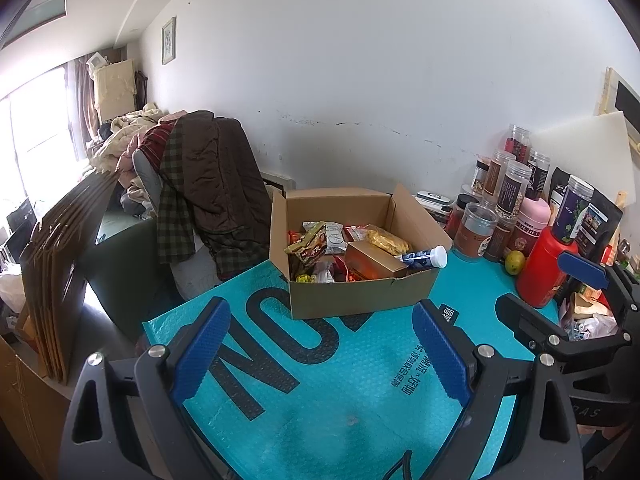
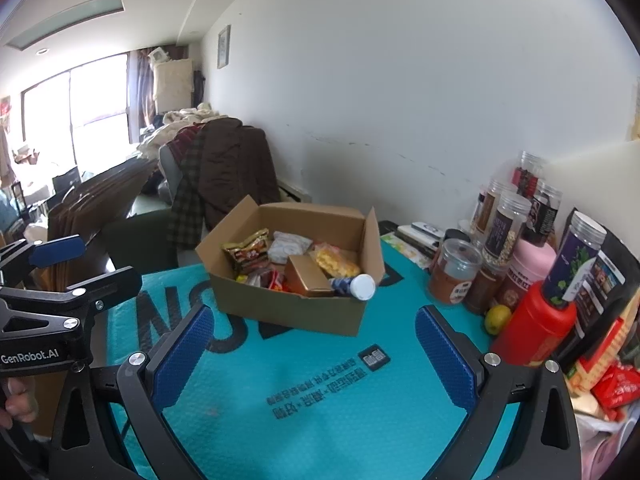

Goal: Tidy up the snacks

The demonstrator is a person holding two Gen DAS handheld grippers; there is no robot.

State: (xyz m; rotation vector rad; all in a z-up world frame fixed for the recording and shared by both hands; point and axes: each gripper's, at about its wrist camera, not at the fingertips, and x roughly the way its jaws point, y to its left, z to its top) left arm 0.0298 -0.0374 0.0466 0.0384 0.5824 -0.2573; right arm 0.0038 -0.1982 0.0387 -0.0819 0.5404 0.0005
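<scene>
Beyond both open claws (image 1: pixel 320 344), snack box (image 1: pixel 352 300)

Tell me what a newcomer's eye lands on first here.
The open cardboard box of mixed snacks, mid-table on the bright teal mat. Next, the crowd of jars and a red bottle along the right edge, by the wall.

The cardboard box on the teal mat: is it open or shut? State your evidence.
Open. The cardboard box has its flaps standing up, and snack packets, a gold carton and a white-capped bottle show inside.
</scene>
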